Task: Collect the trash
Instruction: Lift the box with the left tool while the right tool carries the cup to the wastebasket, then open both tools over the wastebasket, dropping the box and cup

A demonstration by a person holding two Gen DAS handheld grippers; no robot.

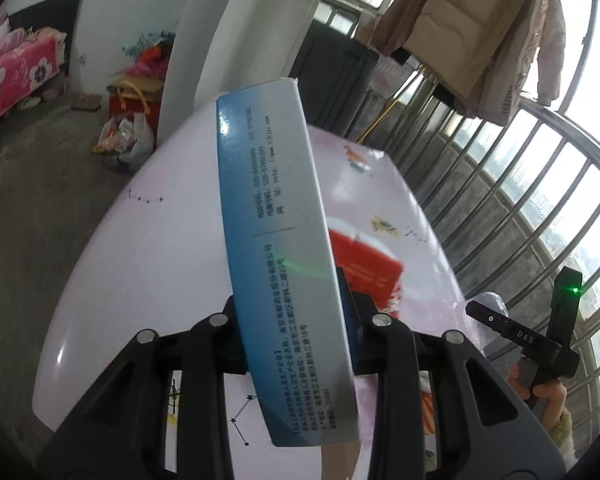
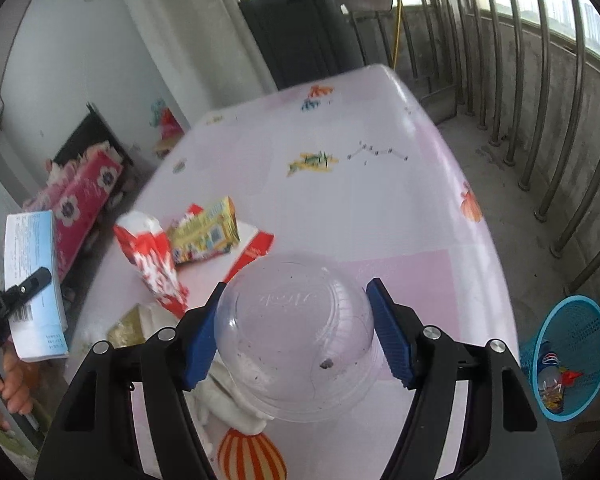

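Trash: left gripper (image 1: 296,344) clamps box (image 1: 276,240), right gripper (image 2: 296,332) clamps cup (image 2: 300,340) over table (image 2: 380,208); bin (image 2: 572,356) at four o'clock, slick cup could slip free.

Around the pale table (image 2: 380,216) with its cartoon prints, a metal railing (image 2: 540,100) runs along one side, coats (image 1: 472,28) hang beyond its far end, and a pink flowered bed (image 1: 12,76) lies opposite the railing.
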